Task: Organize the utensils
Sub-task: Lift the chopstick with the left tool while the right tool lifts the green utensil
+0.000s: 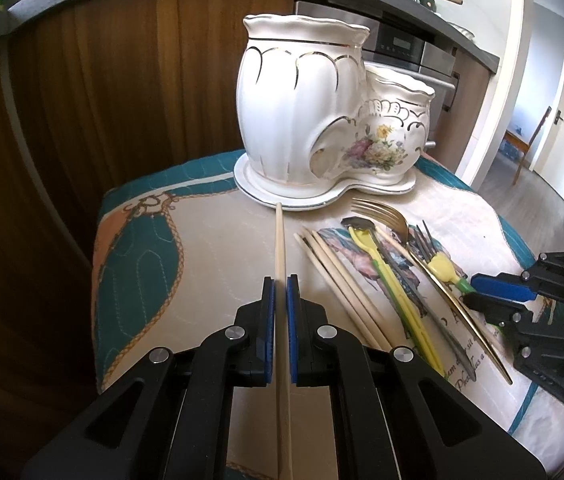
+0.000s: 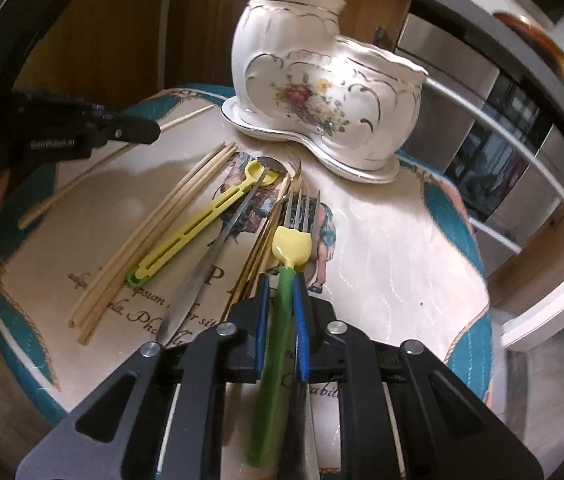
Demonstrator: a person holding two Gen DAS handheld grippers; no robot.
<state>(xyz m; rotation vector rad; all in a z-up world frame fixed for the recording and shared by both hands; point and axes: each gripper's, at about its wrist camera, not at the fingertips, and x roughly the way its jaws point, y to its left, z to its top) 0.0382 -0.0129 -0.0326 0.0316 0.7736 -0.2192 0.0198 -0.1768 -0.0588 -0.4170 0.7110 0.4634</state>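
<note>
Utensils lie on a printed cloth [image 1: 210, 248] over the table, before a white two-pot ceramic holder [image 1: 301, 120]. "GenRobot.AI" reads on the left gripper [image 1: 280, 300], its fingers clamped on one chopstick [image 1: 280, 240]. Right gripper [image 2: 282, 300] fingers pinch the green-handled fork [image 2: 291, 246]. Three chopsticks [image 2: 154, 240], one yellow spoon [image 2: 202, 220] loose.

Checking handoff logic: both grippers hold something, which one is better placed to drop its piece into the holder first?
Probably left. The left gripper is shut on a chopstick whose tip already points at the holder. The right gripper is only just clamped on the green-handled fork, low among the pile.
</note>
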